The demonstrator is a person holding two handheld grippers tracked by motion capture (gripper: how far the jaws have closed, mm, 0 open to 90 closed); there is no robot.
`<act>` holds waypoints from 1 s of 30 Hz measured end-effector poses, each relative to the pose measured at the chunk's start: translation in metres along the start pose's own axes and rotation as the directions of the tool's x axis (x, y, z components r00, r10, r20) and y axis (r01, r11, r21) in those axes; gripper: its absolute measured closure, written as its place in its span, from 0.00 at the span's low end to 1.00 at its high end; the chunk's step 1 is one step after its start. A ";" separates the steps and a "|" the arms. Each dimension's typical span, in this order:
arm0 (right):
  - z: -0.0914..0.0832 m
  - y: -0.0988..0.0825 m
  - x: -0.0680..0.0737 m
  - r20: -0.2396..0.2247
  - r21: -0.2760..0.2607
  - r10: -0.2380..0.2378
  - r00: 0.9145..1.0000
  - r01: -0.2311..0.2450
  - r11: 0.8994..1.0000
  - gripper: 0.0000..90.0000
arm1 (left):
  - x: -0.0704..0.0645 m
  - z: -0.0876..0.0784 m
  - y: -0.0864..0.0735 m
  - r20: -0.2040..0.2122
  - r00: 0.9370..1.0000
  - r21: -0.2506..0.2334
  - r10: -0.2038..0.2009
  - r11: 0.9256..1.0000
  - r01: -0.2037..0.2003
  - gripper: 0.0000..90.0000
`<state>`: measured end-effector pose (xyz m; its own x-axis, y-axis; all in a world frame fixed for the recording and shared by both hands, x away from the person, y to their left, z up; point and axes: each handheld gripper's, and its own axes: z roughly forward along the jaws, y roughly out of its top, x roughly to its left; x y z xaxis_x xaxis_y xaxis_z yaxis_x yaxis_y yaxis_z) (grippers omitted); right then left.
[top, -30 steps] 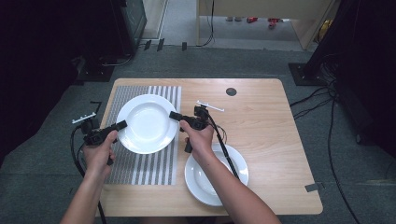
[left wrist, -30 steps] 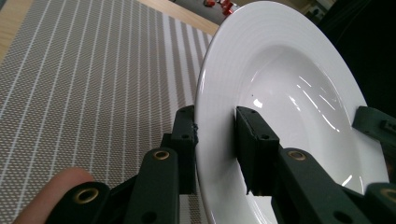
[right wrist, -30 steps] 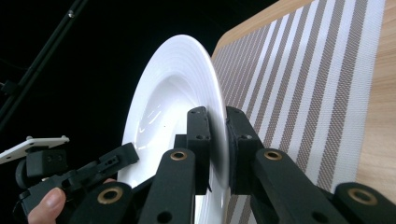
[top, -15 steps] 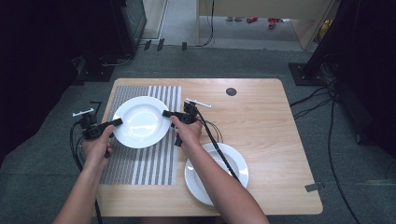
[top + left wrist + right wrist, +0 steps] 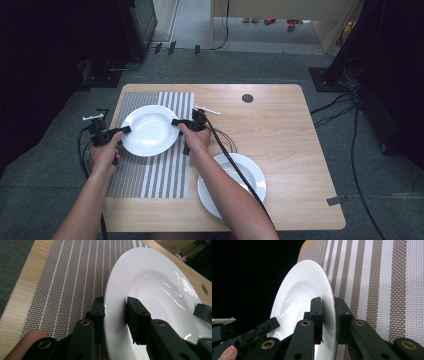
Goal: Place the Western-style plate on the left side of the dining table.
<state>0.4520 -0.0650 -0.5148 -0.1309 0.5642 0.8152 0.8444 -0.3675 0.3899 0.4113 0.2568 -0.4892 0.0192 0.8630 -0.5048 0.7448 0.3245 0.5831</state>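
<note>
White and glossy, the round ceramic plate [image 5: 149, 130] is hanging over the striped woven placemat [image 5: 150, 170], far left on the table. The left gripper [image 5: 121, 131] and right gripper [image 5: 176, 122] are pinching opposite rims; matching heights should be keeping it level.

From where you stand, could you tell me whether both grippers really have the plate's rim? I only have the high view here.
Observer: Yes. In the left gripper view the left gripper has one jaw under the rim of the held plate and one jaw inside the bowl.
Operator: Thank you. And the right one, please?
Observer: In its own view the right gripper pinches the opposite rim the same way, one jaw on each face.
Operator: Is the plate resting on the striped placemat?
Observer: I cannot tell; the striped placemat lies behind the plate, but no contact line shows.
</note>
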 end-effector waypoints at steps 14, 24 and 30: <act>0.007 -0.005 -0.003 0.063 -0.002 -0.062 0.996 0.062 0.998 0.87 | -0.002 0.010 -0.005 -0.057 0.997 0.007 0.048 0.999 -0.048 0.75; 0.007 -0.004 0.007 0.108 -0.030 -0.199 0.974 0.203 0.979 0.65 | -0.014 0.007 -0.006 -0.149 0.973 -0.002 0.174 0.984 -0.177 0.61; -0.004 0.001 0.019 0.192 -0.060 -0.321 0.927 0.338 0.939 0.53 | -0.021 -0.004 -0.001 -0.153 0.969 -0.029 0.195 0.979 -0.201 0.44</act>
<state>0.4479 -0.0581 -0.4973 -0.2931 0.7832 0.5484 0.7178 -0.1986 0.6673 0.4073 0.2396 -0.4765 0.0617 0.9584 -0.2786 0.7059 0.1554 0.6911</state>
